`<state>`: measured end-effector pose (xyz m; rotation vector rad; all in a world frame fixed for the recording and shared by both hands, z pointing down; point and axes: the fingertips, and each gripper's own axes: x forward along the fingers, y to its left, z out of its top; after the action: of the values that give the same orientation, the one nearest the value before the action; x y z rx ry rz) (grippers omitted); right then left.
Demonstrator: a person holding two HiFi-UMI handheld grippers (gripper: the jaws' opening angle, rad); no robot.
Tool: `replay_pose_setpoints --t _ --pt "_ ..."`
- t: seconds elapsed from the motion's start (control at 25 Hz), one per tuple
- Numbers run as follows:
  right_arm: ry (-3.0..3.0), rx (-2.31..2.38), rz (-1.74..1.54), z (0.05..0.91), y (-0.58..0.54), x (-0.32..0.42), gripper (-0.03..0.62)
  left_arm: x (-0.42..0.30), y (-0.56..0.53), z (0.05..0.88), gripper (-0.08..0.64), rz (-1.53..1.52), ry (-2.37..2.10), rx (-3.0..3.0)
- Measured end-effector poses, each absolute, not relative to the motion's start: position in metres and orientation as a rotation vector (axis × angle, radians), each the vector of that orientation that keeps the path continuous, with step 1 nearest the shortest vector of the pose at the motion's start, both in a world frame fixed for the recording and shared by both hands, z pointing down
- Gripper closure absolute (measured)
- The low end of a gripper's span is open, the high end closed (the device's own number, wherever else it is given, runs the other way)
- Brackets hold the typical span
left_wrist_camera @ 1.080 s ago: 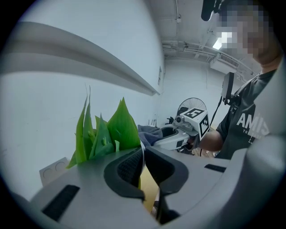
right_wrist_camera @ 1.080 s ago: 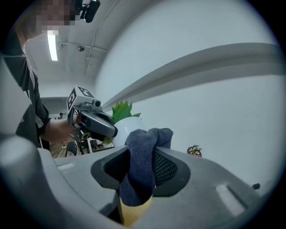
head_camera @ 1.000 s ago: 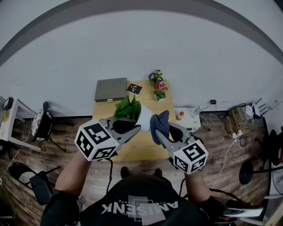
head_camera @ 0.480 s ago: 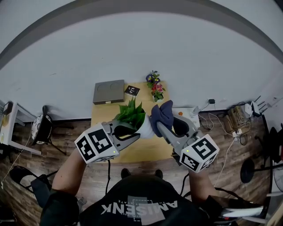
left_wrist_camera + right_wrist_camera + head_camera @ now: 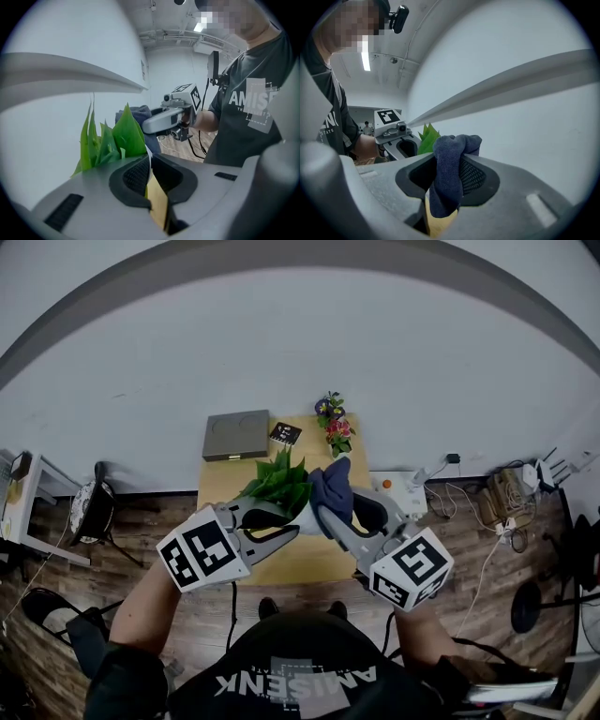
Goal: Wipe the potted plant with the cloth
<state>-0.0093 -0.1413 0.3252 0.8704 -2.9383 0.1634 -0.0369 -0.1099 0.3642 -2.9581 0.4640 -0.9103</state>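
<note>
The potted plant [image 5: 279, 480], green leaves in a white pot [image 5: 306, 514], is held up above the wooden table [image 5: 300, 563]. My left gripper [image 5: 287, 521] is shut on the pot's thin white rim [image 5: 149, 160], with the leaves [image 5: 117, 138] just beyond its jaws. My right gripper [image 5: 328, 514] is shut on a dark blue cloth [image 5: 332, 487], which is bunched between the pads [image 5: 449, 173]. The cloth lies against the right side of the plant, beside the leaves [image 5: 426, 137]. Each gripper shows in the other's view: right gripper [image 5: 165, 120], left gripper [image 5: 399, 136].
On the far part of the table lie a flat grey box [image 5: 236, 435], a small black card [image 5: 284, 433] and a small pot of flowers [image 5: 335, 426]. A white unit with an orange-capped bottle [image 5: 385, 484] stands to the right. Chairs stand at the left and cables lie at the right.
My right gripper has risen with the cloth along the pot's side, up to the leaves. My left gripper has rolled a little with the plant in it.
</note>
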Motion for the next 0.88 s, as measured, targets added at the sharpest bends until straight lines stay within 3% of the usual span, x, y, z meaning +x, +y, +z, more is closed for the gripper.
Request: replay_pose_setpoints --t 0.56,0.88 --pt "-2.785 0.985 0.443 0.404 -0.146 0.019 0.457 -0.042 -0.114 0.37 0.54 -0.925 0.451 -2.908" --pt "-2.816 1.014 0.398 0.379 -0.15 0.03 0.457 -0.031 -0.108 0.382 0.54 -0.949 0.336 -2.872"
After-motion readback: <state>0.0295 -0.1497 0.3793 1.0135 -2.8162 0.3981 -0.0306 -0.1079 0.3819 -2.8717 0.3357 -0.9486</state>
